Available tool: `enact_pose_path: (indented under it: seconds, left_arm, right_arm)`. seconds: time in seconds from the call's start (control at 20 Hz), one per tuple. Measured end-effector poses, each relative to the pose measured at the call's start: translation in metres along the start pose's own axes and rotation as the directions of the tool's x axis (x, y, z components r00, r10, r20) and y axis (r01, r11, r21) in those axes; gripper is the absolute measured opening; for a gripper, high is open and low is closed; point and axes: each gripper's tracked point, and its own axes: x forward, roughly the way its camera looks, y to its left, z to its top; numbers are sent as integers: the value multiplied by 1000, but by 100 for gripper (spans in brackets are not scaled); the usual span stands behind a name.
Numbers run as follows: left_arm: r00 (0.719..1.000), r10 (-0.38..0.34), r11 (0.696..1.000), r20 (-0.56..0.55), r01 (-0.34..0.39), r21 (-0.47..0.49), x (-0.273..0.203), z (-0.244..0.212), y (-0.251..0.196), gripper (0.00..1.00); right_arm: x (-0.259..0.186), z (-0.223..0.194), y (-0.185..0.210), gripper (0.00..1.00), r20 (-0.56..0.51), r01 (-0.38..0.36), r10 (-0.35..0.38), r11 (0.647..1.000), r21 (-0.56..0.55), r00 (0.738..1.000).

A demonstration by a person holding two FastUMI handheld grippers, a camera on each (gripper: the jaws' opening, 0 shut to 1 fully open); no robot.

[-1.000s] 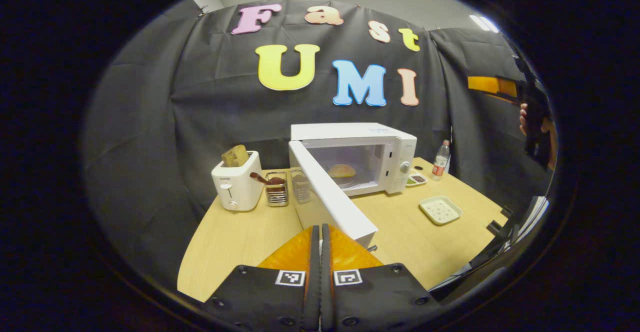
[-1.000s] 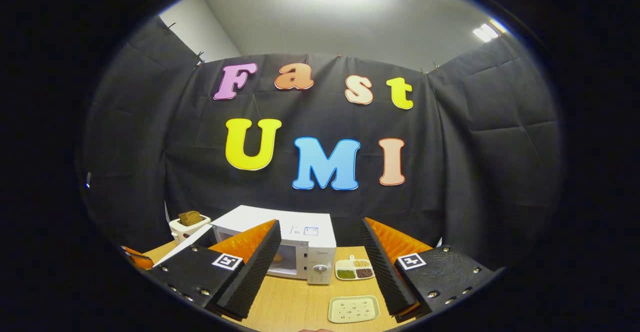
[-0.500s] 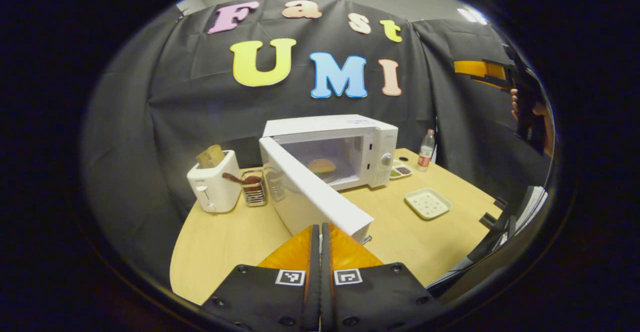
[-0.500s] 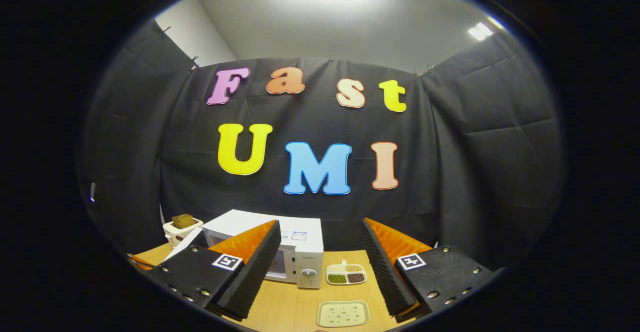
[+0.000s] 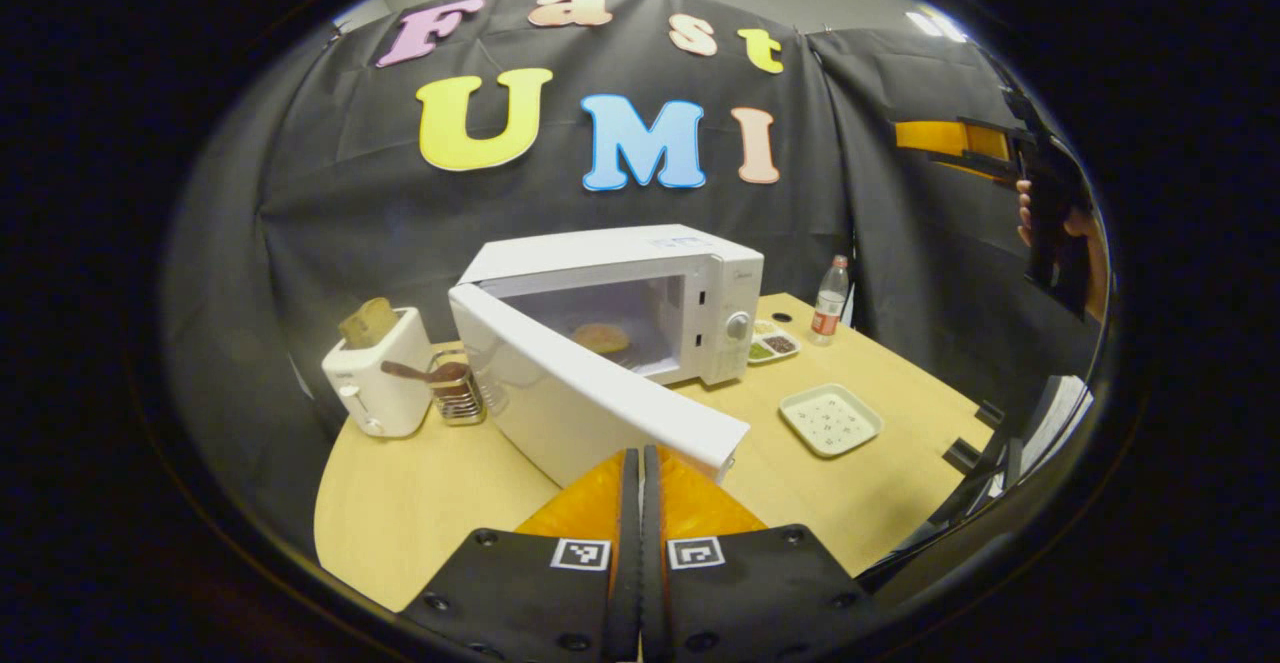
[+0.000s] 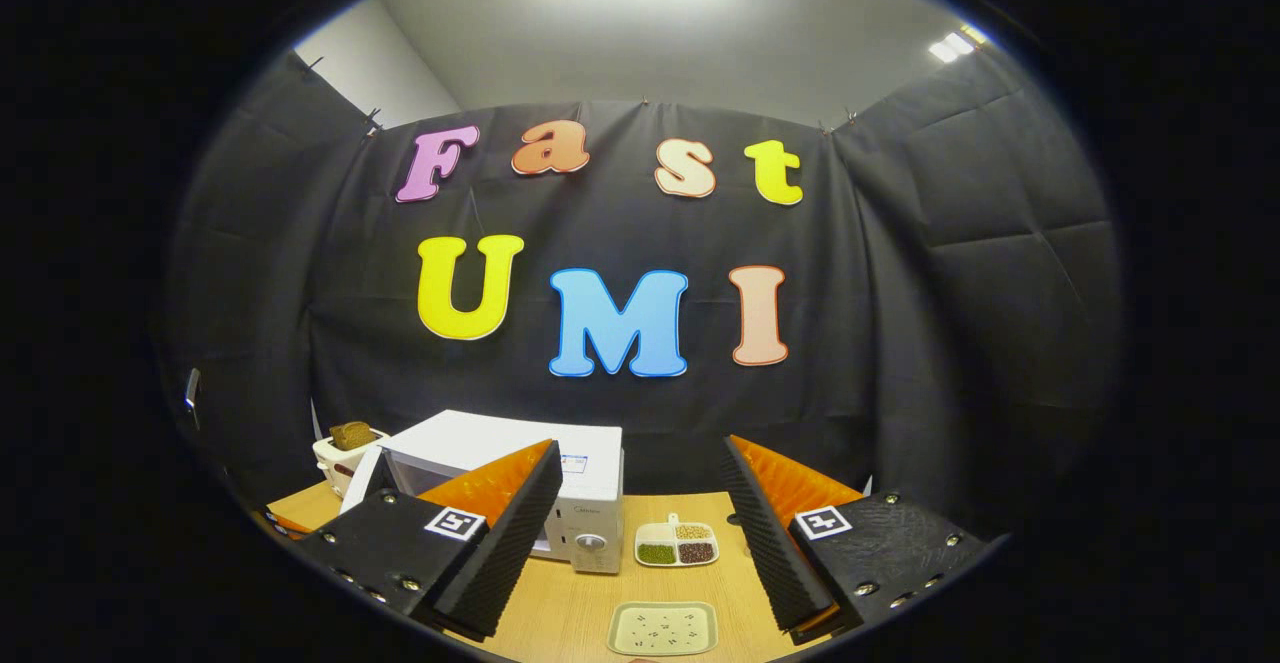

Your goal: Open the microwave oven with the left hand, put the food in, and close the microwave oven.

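Observation:
The white microwave (image 5: pixel 640 263) stands at the back of the wooden table (image 5: pixel 420 503), its door (image 5: pixel 580 398) swung partly toward the front opening. A round bun (image 5: pixel 600 338) lies inside the cavity. My left gripper (image 5: pixel 640 463) is shut with nothing in it, its tips right at the outer face of the door's free edge. In the right gripper view the microwave (image 6: pixel 580 463) lies below and to the left, and my right gripper (image 6: pixel 640 513) hangs open and empty high above the table. The right gripper (image 5: pixel 960 143), held by a hand, appears far right in the left gripper view.
A white toaster (image 5: pixel 375 383) with bread and a metal rack (image 5: pixel 455 393) stand left of the microwave. A divided dish of beans (image 5: pixel 770 343), a bottle (image 5: pixel 827 301) and a pale square plate (image 5: pixel 830 418) lie to its right.
My left gripper has swung rightward against the door, and the door has turned partway toward shut. The right gripper has drifted slightly and stays open.

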Motion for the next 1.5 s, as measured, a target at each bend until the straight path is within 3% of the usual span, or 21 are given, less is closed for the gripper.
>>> enact_pose_path:
  seconds: [0.55, 1.0, 1.5]
  left_arm:
    - [998, -53, 997, -17, 53, 60, 77, 35, -35, 7]
    - [997, -72, 994, -16, 73, 82, 134, 53, -53, 7]
    - [999, -39, 999, 5, 39, 20, 184, 71, -53, 7]
  right_arm:
    - [38, 4, -18, 97, -5, -17, 17, 1000, 12, 1000]
    - [47, -7, -43, 97, -46, 26, -26, 1000, 9, 999]
    - [35, -15, -76, 96, -62, 85, -86, 996, -15, 994]
